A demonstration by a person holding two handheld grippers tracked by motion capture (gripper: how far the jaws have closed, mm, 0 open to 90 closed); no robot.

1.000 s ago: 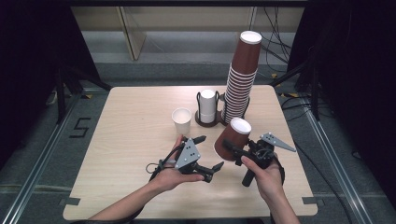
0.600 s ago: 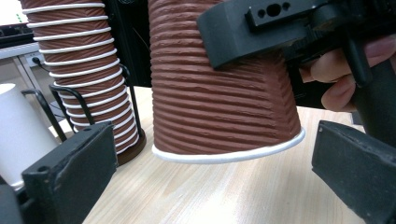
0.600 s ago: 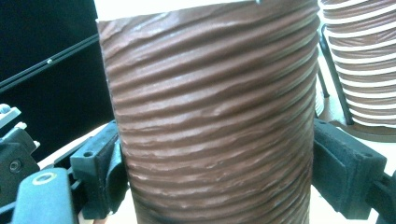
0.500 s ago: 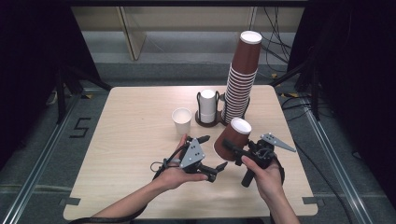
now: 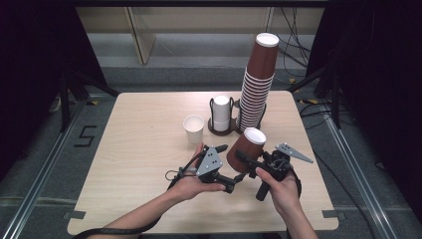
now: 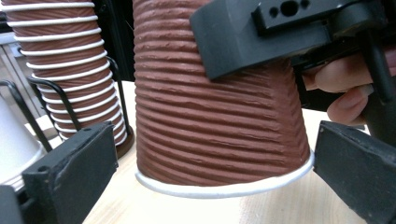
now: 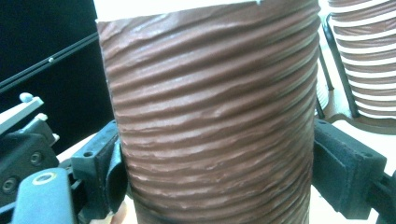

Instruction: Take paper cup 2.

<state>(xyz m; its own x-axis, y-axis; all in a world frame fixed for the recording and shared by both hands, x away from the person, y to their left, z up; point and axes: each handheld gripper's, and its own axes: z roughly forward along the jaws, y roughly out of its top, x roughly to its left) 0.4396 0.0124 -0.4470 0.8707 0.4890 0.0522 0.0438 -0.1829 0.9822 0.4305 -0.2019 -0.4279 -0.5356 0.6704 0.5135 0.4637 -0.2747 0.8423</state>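
The right gripper (image 5: pixel 242 160) clamps the upside-down brown cup (image 5: pixel 245 149) mid-frame; the left gripper (image 6: pixel 210 186), jaws wide, seemingly clear, should close squarely just above the rim.

wooden table (image 5: pixel 134 144) bears white cup (image 5: pixel 193 128), cup rack (image 5: pixel 222 128).
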